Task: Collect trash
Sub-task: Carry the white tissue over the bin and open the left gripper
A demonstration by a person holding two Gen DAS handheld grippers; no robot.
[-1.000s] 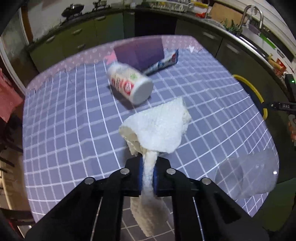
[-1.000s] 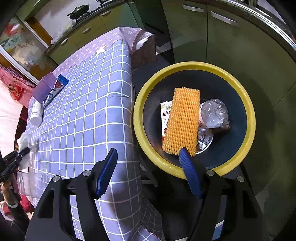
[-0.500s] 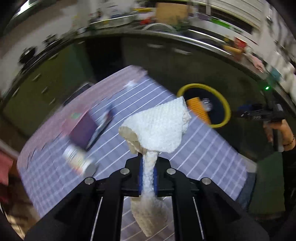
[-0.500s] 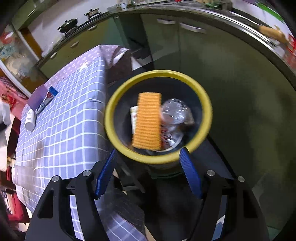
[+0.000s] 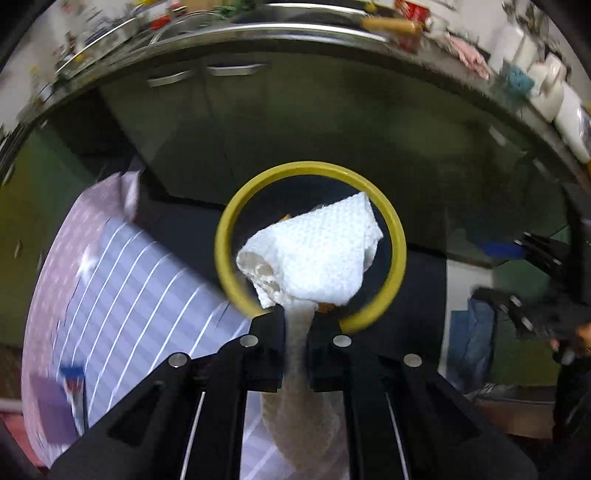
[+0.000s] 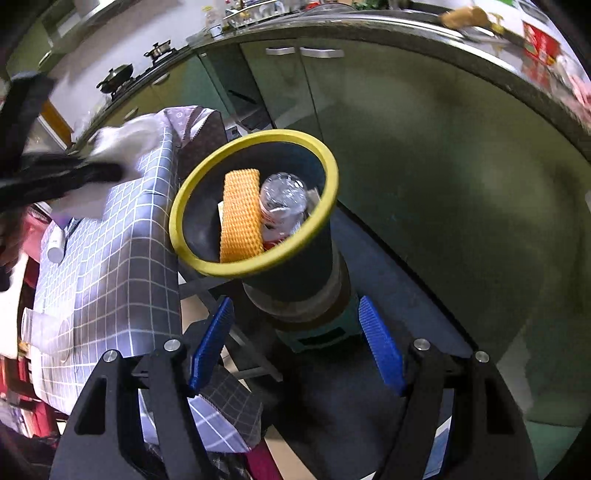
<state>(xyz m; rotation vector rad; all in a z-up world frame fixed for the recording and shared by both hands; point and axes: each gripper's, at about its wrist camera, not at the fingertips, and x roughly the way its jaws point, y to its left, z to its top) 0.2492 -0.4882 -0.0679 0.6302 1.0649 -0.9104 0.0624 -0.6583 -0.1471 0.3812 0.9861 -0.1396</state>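
Crumpled white paper towel point(image 5: 317, 251), dimpled, perhaps stained

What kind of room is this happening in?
Most likely a home kitchen: a stove with a wok along the counter, green cabinets beneath, and a table under a checked cloth beside a yellow-rimmed bin.

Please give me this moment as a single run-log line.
left gripper: shut on paper towel | bin: holds orange foam net, clear bottle | right gripper: open, empty
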